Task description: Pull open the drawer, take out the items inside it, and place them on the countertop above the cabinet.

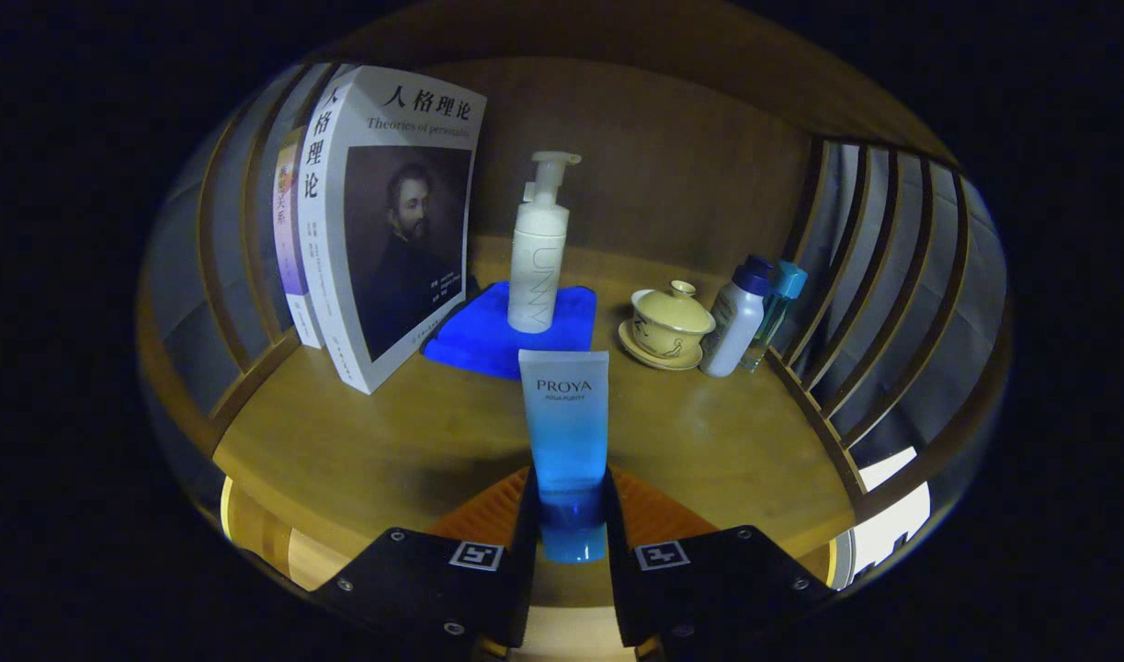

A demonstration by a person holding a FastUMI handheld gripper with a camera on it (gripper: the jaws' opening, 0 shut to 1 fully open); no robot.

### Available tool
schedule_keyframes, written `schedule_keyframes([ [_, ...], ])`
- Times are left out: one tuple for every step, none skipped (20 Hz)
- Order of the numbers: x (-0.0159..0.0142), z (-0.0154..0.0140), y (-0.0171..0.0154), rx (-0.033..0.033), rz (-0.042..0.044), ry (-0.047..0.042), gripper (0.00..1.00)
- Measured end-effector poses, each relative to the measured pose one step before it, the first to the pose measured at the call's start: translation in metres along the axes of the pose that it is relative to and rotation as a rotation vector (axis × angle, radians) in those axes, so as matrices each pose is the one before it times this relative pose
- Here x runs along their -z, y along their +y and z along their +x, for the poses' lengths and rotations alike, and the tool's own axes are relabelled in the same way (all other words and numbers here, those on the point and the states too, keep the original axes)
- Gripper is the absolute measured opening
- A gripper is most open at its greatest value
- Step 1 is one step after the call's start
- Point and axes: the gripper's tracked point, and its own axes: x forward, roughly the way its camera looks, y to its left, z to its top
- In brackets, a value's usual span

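Two tool (571,524) fingers clamping blue tube (566,432), pump bottle (536,253) beyond, books (378,230) alongside

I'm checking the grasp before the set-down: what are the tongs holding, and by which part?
The tongs are shut on the blue tube, gripping its cap end; the rest of the tube stands upright above the fingers.

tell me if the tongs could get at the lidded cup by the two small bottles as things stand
Probably not yet: the tongs are shut on the blue tube, so they are occupied. Otherwise the countertop between them and the lidded cup looks free, with the bottles just beside it.
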Motion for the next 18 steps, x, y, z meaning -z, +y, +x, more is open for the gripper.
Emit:
schedule_keyframes([
  [-0.00118,0.0021,-0.00138,-0.0033,0.01409,0.0003,0.4],
  [0.00089,0.00402,-0.00233,-0.00161,0.01803,0.00141,0.4],
  [0.00133,0.00351,-0.00249,-0.00239,0.01694,0.0061,0.41],
  [0.00338,0.00348,-0.0025,-0.00065,0.01117,0.00715,0.42],
  [0.00178,0.00347,-0.00376,0.00207,0.01255,-0.0011,0.44],
  [-0.0013,-0.00059,-0.00045,-0.00432,0.02402,-0.01393,0.46],
  [-0.00382,0.00103,0.00159,-0.01191,0.03379,-0.02475,0.48],
  [-0.00503,-0.00398,0.00089,-0.00786,0.03752,-0.02979,0.49],
  [-0.00285,-0.0052,0.00041,-0.00882,0.03311,-0.02177,0.58],
  [-0.0032,-0.0077,0.00037,-0.00921,0.02455,-0.02501,0.67],
  [-0.00213,-0.00856,0.00041,-0.00941,0.01064,-0.02506,0.76],
  [-0.00065,-0.01027,0.00079,-0.00746,0.00061,-0.02369,0.86],
  [-0.00161,-0.01218,0.00053,-0.00658,-0.00036,-0.02794,0.95],
  [-0.00282,-0.01146,0.00341,-0.0076,0.00843,-0.03822,0.95],
  [-0.00395,-0.01277,0.00376,-0.01068,0.01405,-0.04524,0.95],
  [-0.00455,-0.01373,0.00498,-0.01827,0.00851,-0.04493,0.95],
  [-0.00537,-0.01556,0.00468,-0.01321,-0.00337,-0.04343,0.95],
  [-0.00504,-0.01549,0.00334,-0.00818,-0.01814,-0.03972,0.95],
])
